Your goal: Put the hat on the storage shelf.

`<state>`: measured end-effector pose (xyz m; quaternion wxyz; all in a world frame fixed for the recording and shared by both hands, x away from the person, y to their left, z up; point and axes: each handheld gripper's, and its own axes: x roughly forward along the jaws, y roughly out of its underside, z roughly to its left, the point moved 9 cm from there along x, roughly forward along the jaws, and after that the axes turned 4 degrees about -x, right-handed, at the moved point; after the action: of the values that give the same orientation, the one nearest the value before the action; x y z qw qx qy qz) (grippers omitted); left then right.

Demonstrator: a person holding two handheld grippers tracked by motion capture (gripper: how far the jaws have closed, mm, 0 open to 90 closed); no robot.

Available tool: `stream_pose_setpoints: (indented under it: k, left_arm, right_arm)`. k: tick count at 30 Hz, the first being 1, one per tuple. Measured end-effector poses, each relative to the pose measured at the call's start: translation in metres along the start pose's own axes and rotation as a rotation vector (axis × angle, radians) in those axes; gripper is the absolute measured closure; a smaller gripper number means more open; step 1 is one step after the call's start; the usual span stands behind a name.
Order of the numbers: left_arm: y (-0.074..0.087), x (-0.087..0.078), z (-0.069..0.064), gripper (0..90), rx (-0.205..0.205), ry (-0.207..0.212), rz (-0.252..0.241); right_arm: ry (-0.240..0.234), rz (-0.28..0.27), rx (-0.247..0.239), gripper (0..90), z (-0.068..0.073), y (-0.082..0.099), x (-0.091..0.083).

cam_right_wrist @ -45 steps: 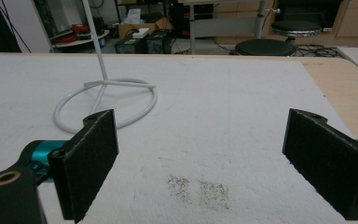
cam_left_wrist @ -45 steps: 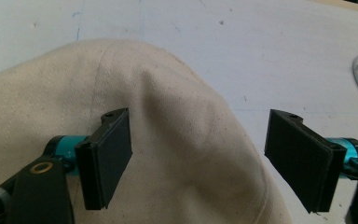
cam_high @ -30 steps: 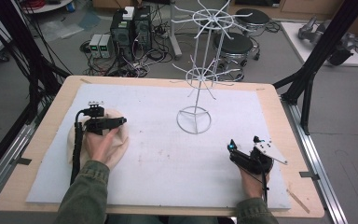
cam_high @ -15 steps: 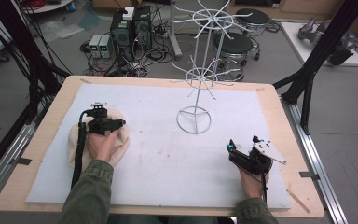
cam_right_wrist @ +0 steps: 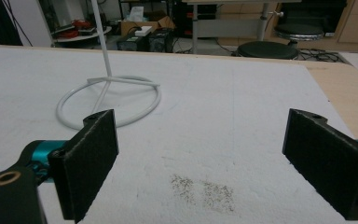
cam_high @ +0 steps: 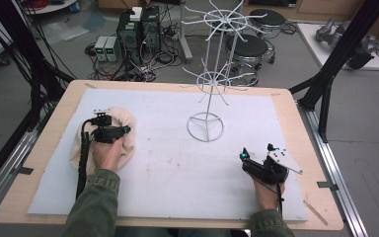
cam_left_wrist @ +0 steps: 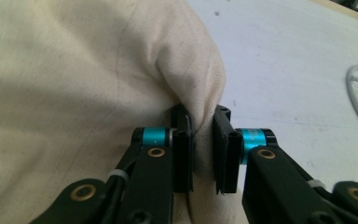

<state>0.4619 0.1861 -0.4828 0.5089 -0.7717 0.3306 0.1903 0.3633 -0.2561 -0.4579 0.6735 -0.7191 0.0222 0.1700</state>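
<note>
Left gripper [cam_left_wrist: 200, 154], jaws just closing, is pinching a fold of the cream cloth [cam_high: 123, 123] near the table's [cam_high: 177, 85] left edge; lifting remains. Right gripper [cam_right_wrist: 214, 158] is resting wide open, holding nothing.

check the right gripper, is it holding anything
No, the right gripper has its jaws wide apart over the bare white mat.

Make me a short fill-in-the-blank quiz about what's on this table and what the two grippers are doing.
1. The left gripper has closed its fingers on a fold of the cream ____.
2. The right gripper rests on the white mat with its fingers ____.
3. The white wire rack stands on a ____-shaped base.

Missing words: cloth; open; ring
</note>
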Motion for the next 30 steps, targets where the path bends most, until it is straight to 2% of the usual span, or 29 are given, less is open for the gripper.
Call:
stream_pose_setpoints:
  k: [11, 14, 23, 30]
  left_arm:
    - [0.002, -0.002, -0.001, 82.2, 0.025, 0.022, -0.006]
    - [0.003, -0.004, 0.000, 82.2, 0.031, 0.048, -0.003]
    - [0.002, -0.015, -0.006, 82.2, 0.084, 0.104, -0.016]
    - [-0.002, -0.026, -0.010, 82.2, 0.093, 0.157, -0.029]
  right_arm:
    - [-0.003, 0.003, -0.002, 9.4, 0.000, 0.000, 0.000]
    - [-0.004, 0.003, -0.003, 9.4, 0.001, 0.000, 0.000]
    - [0.000, 0.005, -0.004, 9.4, 0.001, 0.001, 0.000]
    - [0.002, 0.007, -0.003, 9.4, 0.001, 0.001, 0.000]
